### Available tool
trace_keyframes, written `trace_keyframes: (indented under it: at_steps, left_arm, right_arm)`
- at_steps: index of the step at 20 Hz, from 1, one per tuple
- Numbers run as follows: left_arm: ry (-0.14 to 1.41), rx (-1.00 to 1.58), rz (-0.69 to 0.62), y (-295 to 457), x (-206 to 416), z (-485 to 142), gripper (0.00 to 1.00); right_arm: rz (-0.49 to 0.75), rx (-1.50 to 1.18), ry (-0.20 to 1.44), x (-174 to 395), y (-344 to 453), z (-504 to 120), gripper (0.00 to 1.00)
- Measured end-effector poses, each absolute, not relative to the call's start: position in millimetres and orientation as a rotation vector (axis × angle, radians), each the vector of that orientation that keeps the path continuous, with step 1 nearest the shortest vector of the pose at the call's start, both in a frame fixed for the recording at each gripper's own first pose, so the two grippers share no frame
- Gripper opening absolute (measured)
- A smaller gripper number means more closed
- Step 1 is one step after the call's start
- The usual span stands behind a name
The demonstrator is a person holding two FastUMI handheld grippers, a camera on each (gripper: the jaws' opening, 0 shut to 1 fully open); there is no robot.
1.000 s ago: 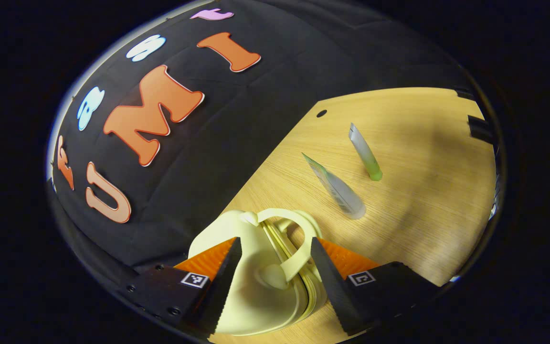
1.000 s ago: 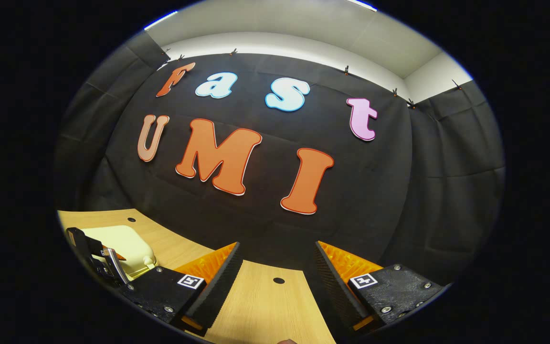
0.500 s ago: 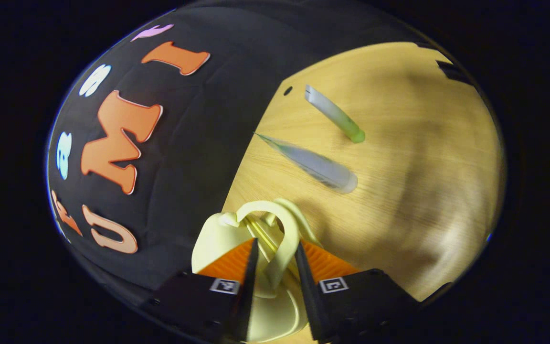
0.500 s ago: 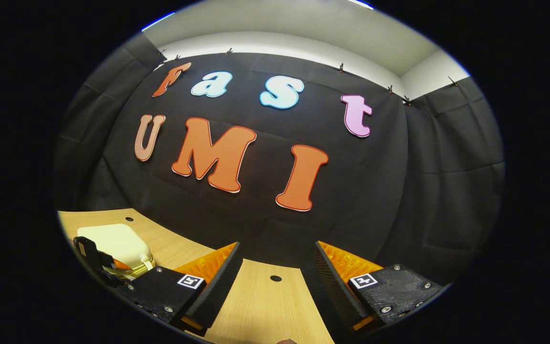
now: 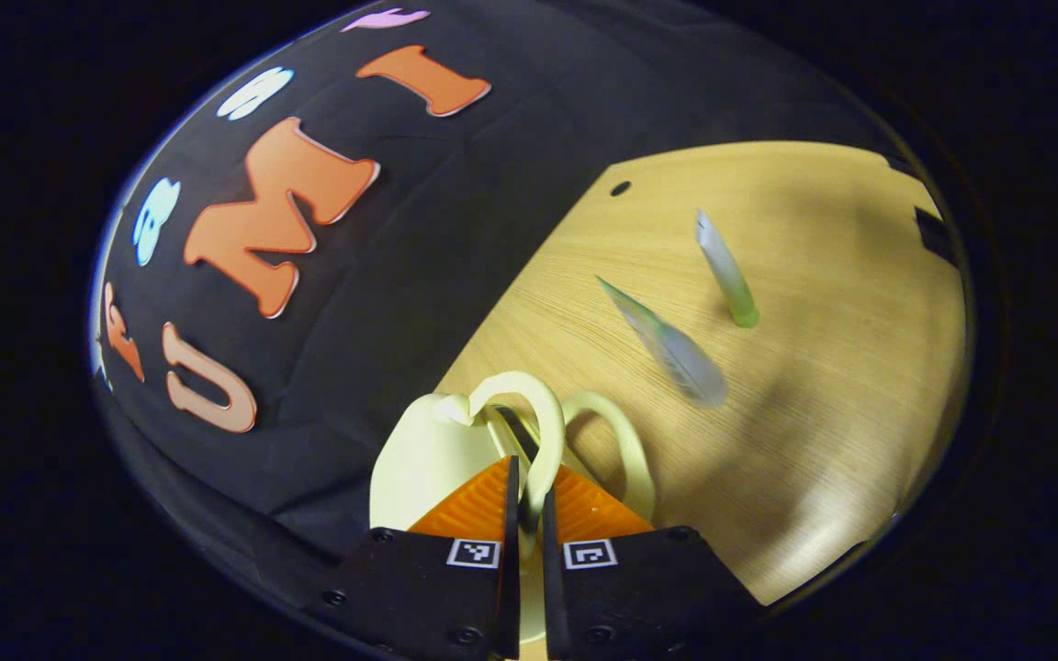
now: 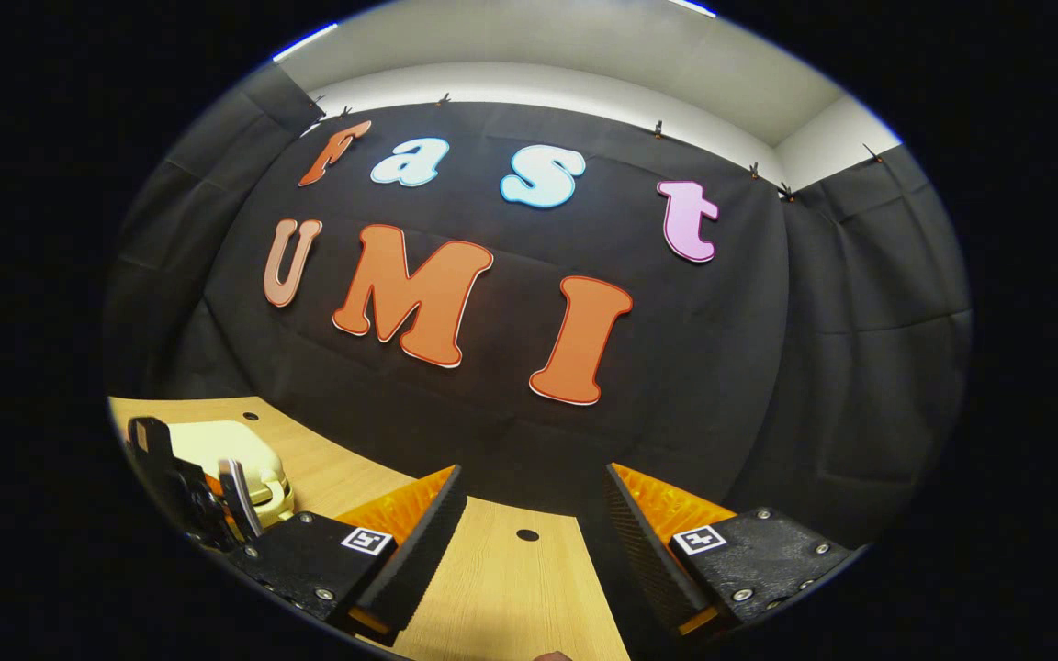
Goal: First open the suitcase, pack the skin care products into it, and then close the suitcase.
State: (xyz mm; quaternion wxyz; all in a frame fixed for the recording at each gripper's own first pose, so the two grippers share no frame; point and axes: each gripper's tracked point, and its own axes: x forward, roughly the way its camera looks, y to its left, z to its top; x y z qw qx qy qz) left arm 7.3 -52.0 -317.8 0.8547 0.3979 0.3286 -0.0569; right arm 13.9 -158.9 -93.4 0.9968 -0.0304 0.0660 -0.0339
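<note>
- Opening step: left gripper point(image 5: 523, 514) clenched on one suitcase point(image 5: 419, 459) handle point(image 5: 543, 431); lid judged barely parted
- Right gripper point(image 6: 529, 532) released, idle; next: lift lid fully, tubes point(image 5: 676, 353) unpacked

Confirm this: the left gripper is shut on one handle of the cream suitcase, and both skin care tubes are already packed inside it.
Not quite. The left gripper is shut on one handle of the cream suitcase, but the two tubes are not packed: the left gripper view shows the larger tube and the green-capped tube lying on the wooden table beyond it.
</note>
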Motion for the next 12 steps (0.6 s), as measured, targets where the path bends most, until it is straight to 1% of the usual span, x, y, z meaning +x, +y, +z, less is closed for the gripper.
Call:
trace_keyframes:
  at_steps: [1, 2, 5, 9, 12]
  left_arm:
    - [0.649, 0.827, -0.08, -46, 11, -295, 0.05]
    - [0.643, 0.814, -0.052, -41, 15, -290, 0.0]
    - [0.615, 0.74, 0.033, -25, 8, -269, 0.0]
    - [0.567, 0.611, 0.114, 10, 21, -231, 0.0]
    - [0.519, 0.633, 0.145, 25, 15, -211, 0.0]
  right_arm:
    - [-0.056, -0.047, 0.131, 17, -157, -94, 0.96]
    - [-0.044, -0.035, 0.128, 19, -154, -96, 0.95]
    - [-0.004, -0.023, 0.107, 24, -143, -95, 0.95]
    - [0.04, -0.031, 0.125, 29, -127, -98, 0.95]
    - [0.044, -0.036, 0.128, 32, -117, -85, 0.93]
